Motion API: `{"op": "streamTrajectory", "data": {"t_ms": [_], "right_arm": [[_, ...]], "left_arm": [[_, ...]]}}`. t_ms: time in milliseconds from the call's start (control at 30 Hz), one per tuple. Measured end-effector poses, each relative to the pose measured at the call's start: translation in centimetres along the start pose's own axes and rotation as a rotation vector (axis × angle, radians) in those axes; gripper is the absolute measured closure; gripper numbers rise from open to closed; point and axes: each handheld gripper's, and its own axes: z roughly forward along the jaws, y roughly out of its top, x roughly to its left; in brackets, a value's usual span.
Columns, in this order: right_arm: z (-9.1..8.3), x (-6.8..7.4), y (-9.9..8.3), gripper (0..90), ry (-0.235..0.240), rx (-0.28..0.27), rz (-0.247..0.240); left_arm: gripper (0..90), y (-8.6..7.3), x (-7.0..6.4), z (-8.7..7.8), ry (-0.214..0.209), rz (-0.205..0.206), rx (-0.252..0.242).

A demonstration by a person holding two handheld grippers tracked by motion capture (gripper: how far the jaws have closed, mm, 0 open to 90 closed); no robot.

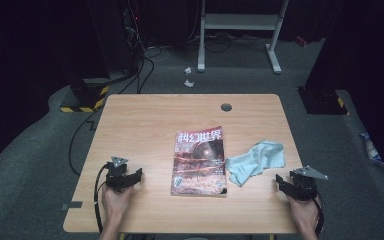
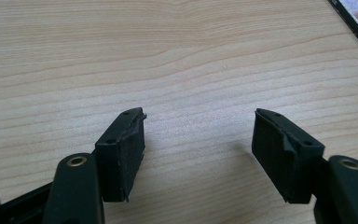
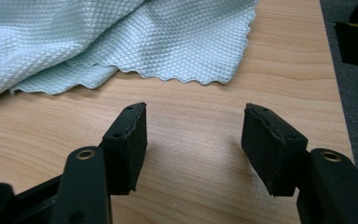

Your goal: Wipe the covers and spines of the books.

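Both sets of jaws apart and empty over bare table [image 1: 140,120], left gripper [image 2: 198,140] well left of the magazine [image 1: 199,161], right gripper [image 3: 193,135] near the cloth [image 3: 121,37] beside it; risk, probably, of snagging only a loose fold and dragging the cloth across the cover.

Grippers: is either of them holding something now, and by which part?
Nothing is held. The left gripper and right gripper both have their jaws open over bare table, apart from the cloth and magazine.
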Motion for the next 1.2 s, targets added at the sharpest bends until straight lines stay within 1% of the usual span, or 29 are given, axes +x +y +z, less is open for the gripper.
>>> {"op": "streamTrajectory", "data": {"t_ms": [33,67,167,233,267,367,467,567,700,1200], "right_arm": [[0.1,-0.1,-0.1,39.2,-0.004,0.005,0.007],[0.2,-0.3,-0.2,38.6,-0.002,0.000,-0.001],[0.2,-0.4,-0.4,37.1,-0.015,-0.021,0.007],[0.4,-0.4,-0.7,34.4,-0.018,-0.041,-0.012],[0.4,-0.4,-0.8,33.9,-0.018,-0.050,-0.012],[0.5,-0.3,-0.9,32.9,-0.016,-0.060,-0.021],[0.5,-0.2,-0.9,33.0,-0.012,-0.067,-0.025],[0.5,-0.1,-1.0,33.0,-0.015,-0.068,-0.016],[0.5,-0.1,-1.0,33.0,-0.015,-0.070,-0.021],[0.5,-0.1,-1.0,33.0,-0.015,-0.070,-0.019]], "left_arm": [[34.2,0.0,-0.1,0.1,0.001,-0.003,-0.004],[34.1,0.0,-0.1,0.1,0.003,-0.001,-0.006],[33.0,-0.1,-0.2,0.2,0.012,0.016,-0.013],[31.7,-0.1,-0.3,0.3,0.017,0.026,-0.020],[30.9,-0.3,-0.3,0.4,0.024,0.038,-0.034],[27.9,-0.9,-0.5,0.6,0.024,0.038,-0.085],[26.0,-1.4,-0.5,0.7,0.024,0.037,-0.118],[25.9,-1.4,-0.5,0.7,0.024,0.039,-0.120],[25.9,-1.5,-0.6,0.6,0.024,0.033,-0.123],[26.0,-1.5,-0.6,0.6,0.026,0.033,-0.126]]}}
